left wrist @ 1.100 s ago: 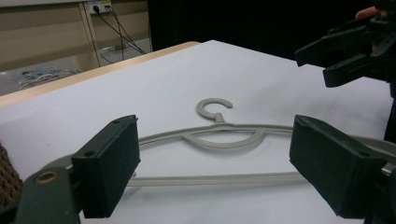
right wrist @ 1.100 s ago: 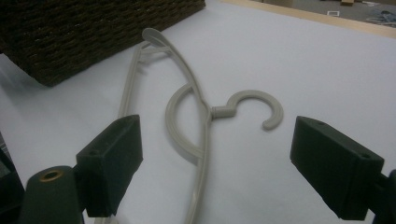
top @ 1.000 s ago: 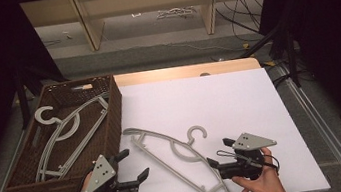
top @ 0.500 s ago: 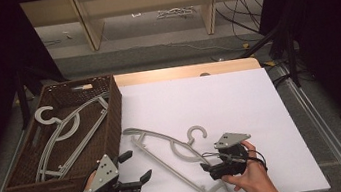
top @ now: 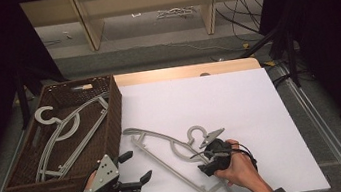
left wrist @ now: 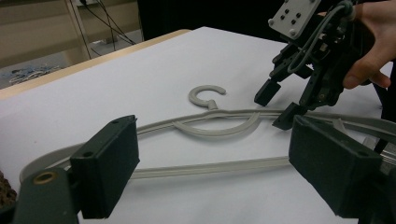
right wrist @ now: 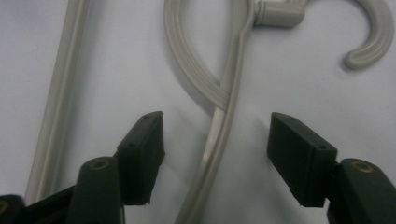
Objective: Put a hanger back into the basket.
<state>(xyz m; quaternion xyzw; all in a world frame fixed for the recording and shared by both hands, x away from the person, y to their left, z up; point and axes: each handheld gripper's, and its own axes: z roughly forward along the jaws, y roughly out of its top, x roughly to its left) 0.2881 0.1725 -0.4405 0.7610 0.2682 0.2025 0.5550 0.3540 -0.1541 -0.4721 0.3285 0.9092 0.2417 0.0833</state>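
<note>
White tabletop [top: 240,101] lies open; right gripper [right wrist: 217,140] jaws, closing, straddle hanger [top: 171,149] untouched; left gripper [top: 136,169] jaws apart.

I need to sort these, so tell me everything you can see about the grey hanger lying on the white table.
The grey hanger looks like moulded plastic: a curled hook, ribbed shoulder arms, a lower bar with notched ends. It lies flat and slanted on the white table, beside the wicker basket. The right gripper straddles its arm below the hook, jaws just closing, pads not yet touching.

We see a pale grey hanger [top: 171,149] on the white table [top: 220,104], beside a dark brown woven basket [top: 113,119], between our black grippers.
</note>
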